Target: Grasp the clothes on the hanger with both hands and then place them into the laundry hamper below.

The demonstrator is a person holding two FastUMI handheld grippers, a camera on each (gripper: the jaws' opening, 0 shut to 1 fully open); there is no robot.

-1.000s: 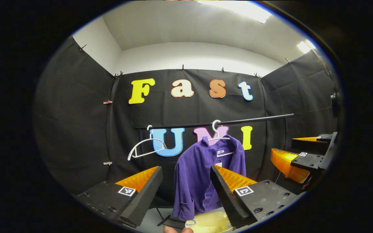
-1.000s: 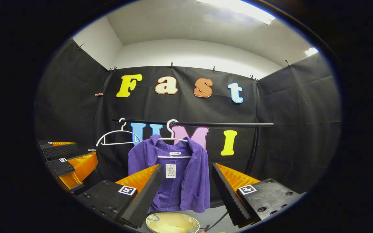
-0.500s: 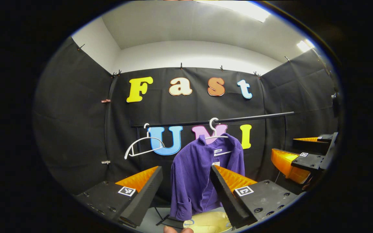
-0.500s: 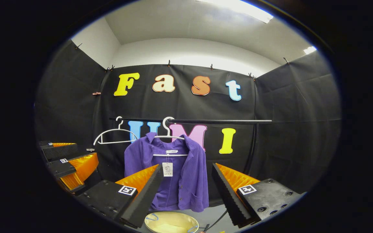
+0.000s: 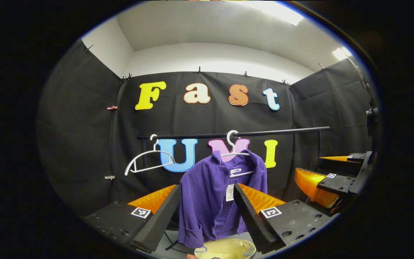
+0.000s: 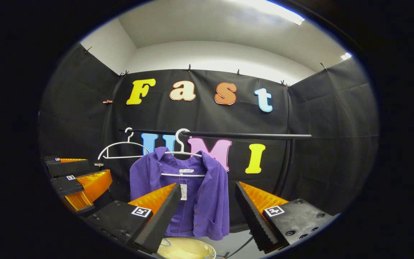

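Observation:
A purple corduroy jacket (image 5: 207, 205) hangs open on a white hanger (image 5: 231, 144) from a black rail (image 5: 282, 131), a paper tag dangling at its front. Below it sits the yellow laundry hamper (image 5: 225, 249). My left gripper (image 5: 206, 186) is open, short of the jacket, which shows between its fingers. In the right gripper view the jacket (image 6: 212, 198) hangs on its hanger (image 6: 181, 142) above the hamper (image 6: 187, 249). My right gripper (image 6: 208, 185) is open with the jacket's right half between its fingers, not touching.
An empty white hanger (image 5: 146, 163) hangs at the rail's left end, also the empty hanger (image 6: 120, 149) in the right gripper view. The right gripper (image 5: 331, 181) shows far right in the left gripper view; the left gripper (image 6: 79, 180) shows far left in the right gripper view. Black cloth walls enclose the booth.
The jacket has slid leftward in both views and looks slightly larger. Its paper tag now shows in the left gripper view. Both grippers stay open.

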